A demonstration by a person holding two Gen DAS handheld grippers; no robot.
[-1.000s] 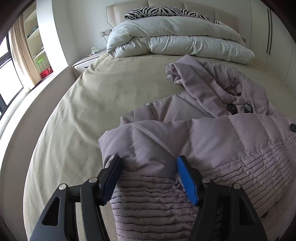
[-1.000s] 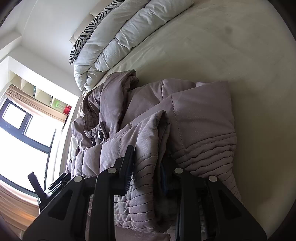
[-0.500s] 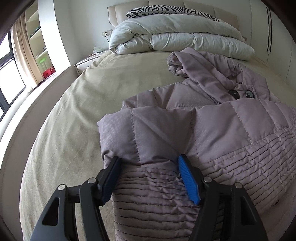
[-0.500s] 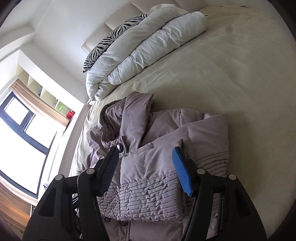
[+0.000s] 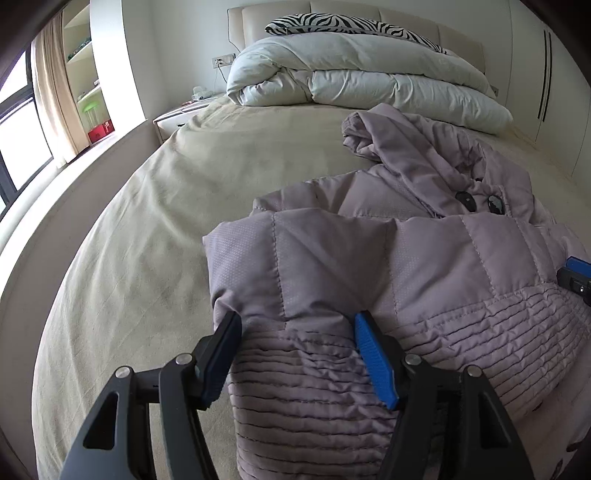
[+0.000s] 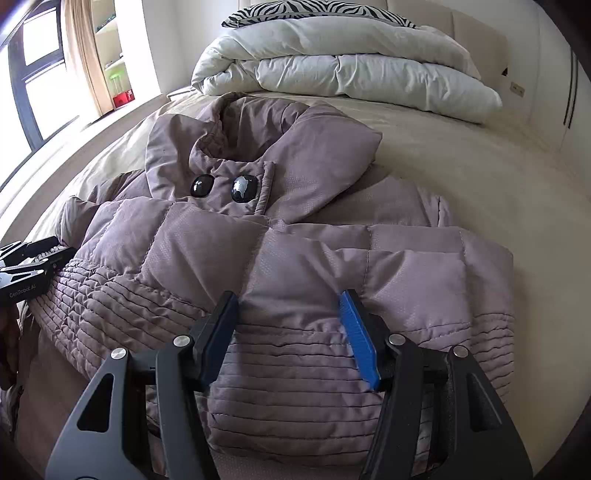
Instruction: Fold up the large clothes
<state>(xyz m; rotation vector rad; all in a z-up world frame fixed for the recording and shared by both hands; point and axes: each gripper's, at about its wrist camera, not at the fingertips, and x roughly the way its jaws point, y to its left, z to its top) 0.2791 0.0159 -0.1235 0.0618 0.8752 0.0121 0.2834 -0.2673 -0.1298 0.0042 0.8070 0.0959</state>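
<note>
Left wrist view shows us a beige bed (image 5: 140,229) with a white duvet (image 5: 354,77) and zebra pillow (image 5: 351,26) at its head, window (image 5: 18,125) at the left. The mauve jacket (image 5: 369,266) lies folded on the sheet. Our left gripper (image 5: 297,332) is spread and closing around its quilted hem. Only the right wrist view shows the collar's two black buttons (image 6: 221,186) head-on; there our right gripper (image 6: 290,314), also spread and closing, straddles the hem.
</note>
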